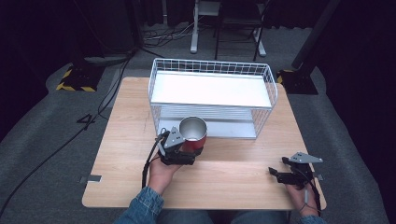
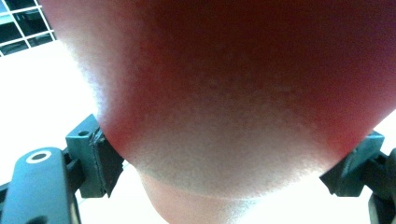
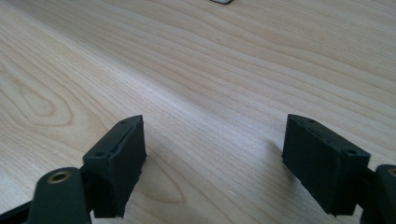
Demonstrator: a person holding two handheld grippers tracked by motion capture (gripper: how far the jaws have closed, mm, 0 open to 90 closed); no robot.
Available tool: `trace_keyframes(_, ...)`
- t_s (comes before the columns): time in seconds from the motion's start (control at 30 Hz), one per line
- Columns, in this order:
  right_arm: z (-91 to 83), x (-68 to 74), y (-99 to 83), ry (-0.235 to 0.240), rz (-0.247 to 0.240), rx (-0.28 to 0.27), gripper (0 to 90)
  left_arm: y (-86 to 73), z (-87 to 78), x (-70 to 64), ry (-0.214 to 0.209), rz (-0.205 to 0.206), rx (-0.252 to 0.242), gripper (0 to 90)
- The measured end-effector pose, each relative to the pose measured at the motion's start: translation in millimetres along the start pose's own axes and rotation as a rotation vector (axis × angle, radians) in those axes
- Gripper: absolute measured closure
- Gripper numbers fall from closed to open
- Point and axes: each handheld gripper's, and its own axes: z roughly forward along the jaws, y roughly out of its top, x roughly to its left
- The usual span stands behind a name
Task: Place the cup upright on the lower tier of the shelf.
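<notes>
A red cup (image 1: 193, 135) with a shiny metal inside stands upright just in front of the white wire rack (image 1: 212, 95). My left gripper (image 1: 183, 150) is shut on the cup's lower body, and in the left gripper view the red wall (image 2: 233, 93) fills the space between both pads (image 2: 100, 158). My right gripper (image 1: 275, 173) rests low over the wooden table (image 1: 233, 182) near its front right corner, jaws open with bare wood (image 3: 210, 121) between them.
The rack has a white upper shelf (image 1: 210, 88) and a lower shelf (image 1: 224, 126) open toward me. Cables run over the grey floor at left. Chair and desk legs stand beyond the table's far edge.
</notes>
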Motion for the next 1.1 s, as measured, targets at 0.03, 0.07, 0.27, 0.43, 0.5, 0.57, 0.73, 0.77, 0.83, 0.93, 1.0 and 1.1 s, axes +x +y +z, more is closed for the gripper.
trace_keyframes(0.03, 0.0, 0.0, 0.0, 0.000, 0.000, 0.000, 21.7, 1.9, 4.6, 1.4, 0.002, 0.003, 0.002, 16.4)
trace_keyframes(0.07, 0.0, 0.0, 0.0, 0.000, 0.000, 0.000, 21.7, 1.9, 4.6, 1.4, 0.002, 0.003, 0.002, 16.3)
trace_keyframes(0.27, 0.1, -0.3, 0.0, 0.002, -0.001, -0.001, 21.6, 6.0, 19.7, 6.8, 0.011, 0.020, 0.021, 16.3)
trace_keyframes(0.43, 0.0, -0.2, 0.0, 0.001, 0.000, 0.000, 21.6, 10.0, 33.0, 11.1, 0.016, 0.027, 0.023, 16.4)
trace_keyframes(0.5, 0.1, -0.3, 0.0, 0.002, -0.001, -0.001, 21.6, 10.2, 38.0, 12.0, 0.016, 0.020, 0.030, 16.3)
trace_keyframes(0.57, 0.0, -0.2, 0.0, 0.001, 0.000, 0.000, 21.6, 10.4, 40.3, 12.7, 0.019, 0.021, 0.032, 16.3)
trace_keyframes(0.73, 0.1, -0.3, 0.0, 0.002, -0.001, -0.001, 21.6, 12.1, 50.8, 16.0, 0.018, 0.004, 0.033, 16.3)
trace_keyframes(0.77, 0.0, -0.2, 0.0, 0.001, 0.000, 0.000, 21.6, 12.3, 53.4, 16.4, 0.016, 0.000, 0.032, 16.3)
trace_keyframes(0.83, 0.1, -0.3, 0.0, 0.002, -0.002, -0.001, 21.6, 12.5, 58.0, 17.5, 0.017, -0.004, 0.034, 16.3)
trace_keyframes(0.93, 0.1, -0.2, 0.0, 0.002, -0.001, -0.001, 21.6, 12.2, 64.5, 20.7, 0.022, -0.021, 0.021, 16.3)
trace_keyframes(1.0, 0.0, -0.1, 0.0, 0.001, 0.000, 0.000, 21.6, 12.1, 69.0, 23.1, 0.031, -0.034, 0.017, 16.3)
trace_keyframes(1.1, 0.0, -0.1, 0.0, 0.001, 0.000, 0.000, 21.6, 13.3, 78.5, 28.9, 0.056, -0.036, 0.017, 16.3)
